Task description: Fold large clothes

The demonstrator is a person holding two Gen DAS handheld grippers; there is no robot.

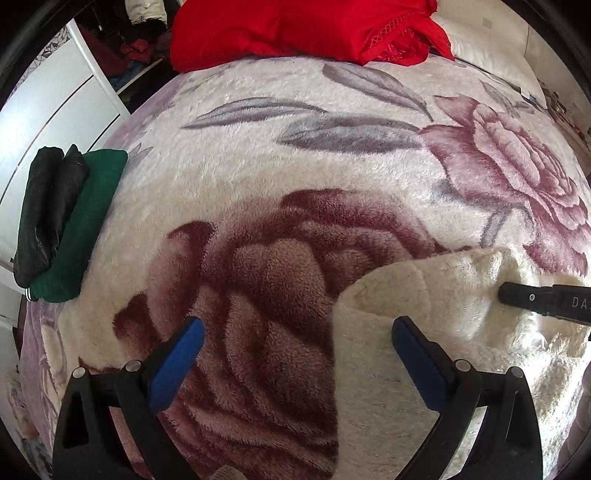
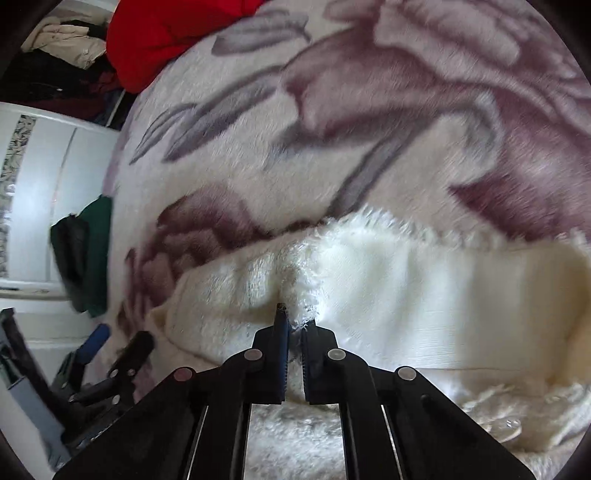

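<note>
A fluffy cream-white garment lies on a floral plush blanket on the bed, at the lower right of the left wrist view. My left gripper is open and empty, its blue pads spread wide just above the garment's left folded edge. My right gripper is shut on a pinch of the cream-white garment; its black finger shows at the right edge of the left wrist view. The left gripper shows at the lower left of the right wrist view.
A folded green garment with a black one on it sits at the bed's left edge. A red cloth pile lies at the far end. A white wardrobe stands at the left, a white pillow at the far right.
</note>
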